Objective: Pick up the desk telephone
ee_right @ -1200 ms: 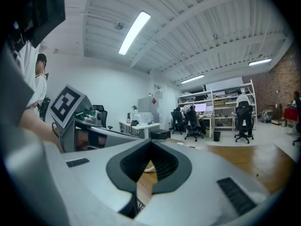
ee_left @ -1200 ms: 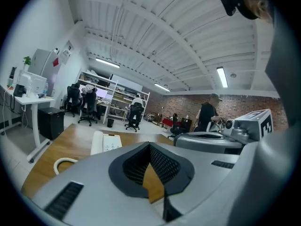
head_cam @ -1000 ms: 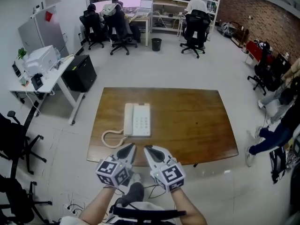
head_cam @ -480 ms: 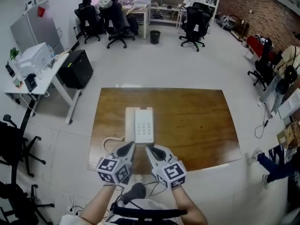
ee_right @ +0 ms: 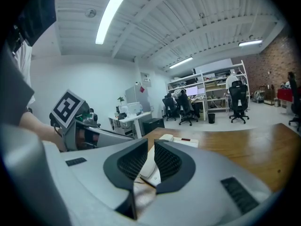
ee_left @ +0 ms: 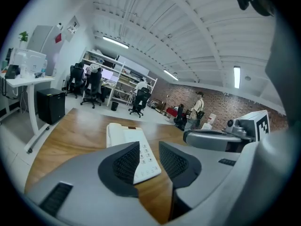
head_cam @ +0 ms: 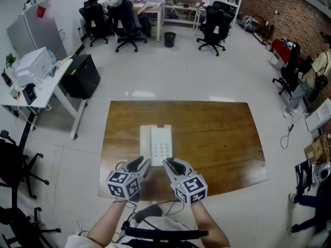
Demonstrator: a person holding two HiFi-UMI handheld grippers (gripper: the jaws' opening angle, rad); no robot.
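The white desk telephone (head_cam: 156, 144) lies flat on the brown wooden table (head_cam: 217, 138), its handset on the left side and its keypad on the right. My left gripper (head_cam: 137, 165) and right gripper (head_cam: 174, 165) hover side by side just short of the phone's near end, pointing along it. In the left gripper view the telephone (ee_left: 117, 134) shows through the gap of the left gripper (ee_left: 149, 150), whose jaws are opening with nothing pressed between them. In the right gripper view the telephone (ee_right: 181, 140) lies beyond the right gripper (ee_right: 151, 149), whose jaws are opening by a narrow slit, holding nothing.
A white desk with a printer (head_cam: 32, 65) and a black cabinet (head_cam: 84, 75) stand at the left. Office chairs (head_cam: 212, 27) and seated people are at the back, a black chair (head_cam: 13, 164) at the near left, and more chairs by the brick wall at the right.
Both grippers have moved forward and lower, up to the phone's near end. Their jaws, shut before, now stand slightly apart. The left gripper now hides the coiled cord.
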